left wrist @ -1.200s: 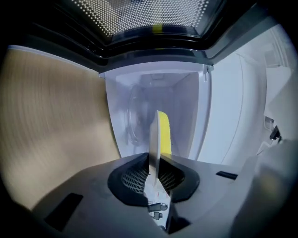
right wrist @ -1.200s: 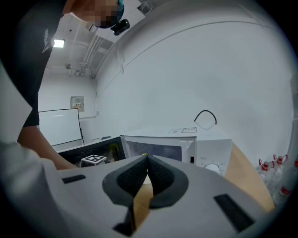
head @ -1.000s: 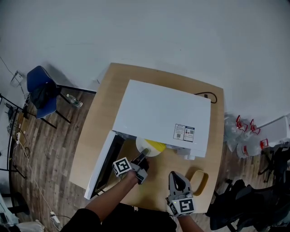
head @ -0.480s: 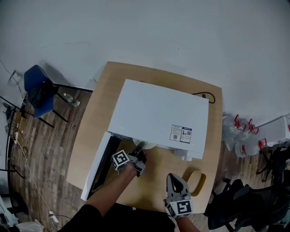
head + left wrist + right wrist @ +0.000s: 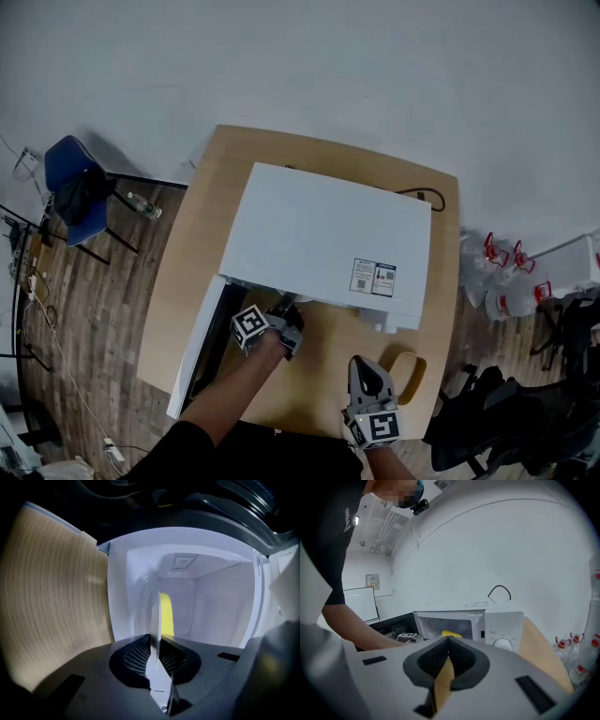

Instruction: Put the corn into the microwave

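The white microwave [image 5: 328, 244] stands on the wooden table [image 5: 202, 225] with its door [image 5: 199, 352] swung open to the left. My left gripper [image 5: 287, 311] reaches into the opening, shut on the rim of a white plate [image 5: 153, 620]. The yellow corn [image 5: 167, 616] lies on that plate inside the white cavity [image 5: 215, 602]. In the head view the plate and corn are hidden under the microwave's top. The right gripper view shows the corn [image 5: 451, 633] in the opening. My right gripper [image 5: 367, 377] hovers near the table's front edge, shut and empty.
A tan oval board [image 5: 410, 375] lies on the table right of the right gripper. A black cable [image 5: 427, 197] runs behind the microwave. A blue chair [image 5: 80, 187] stands at the left, red-capped bottles [image 5: 506, 281] on the floor at the right.
The left gripper has pushed the plate with the corn forward from in front of the opening into the microwave; both are now hidden under its top. The right gripper has stayed put.
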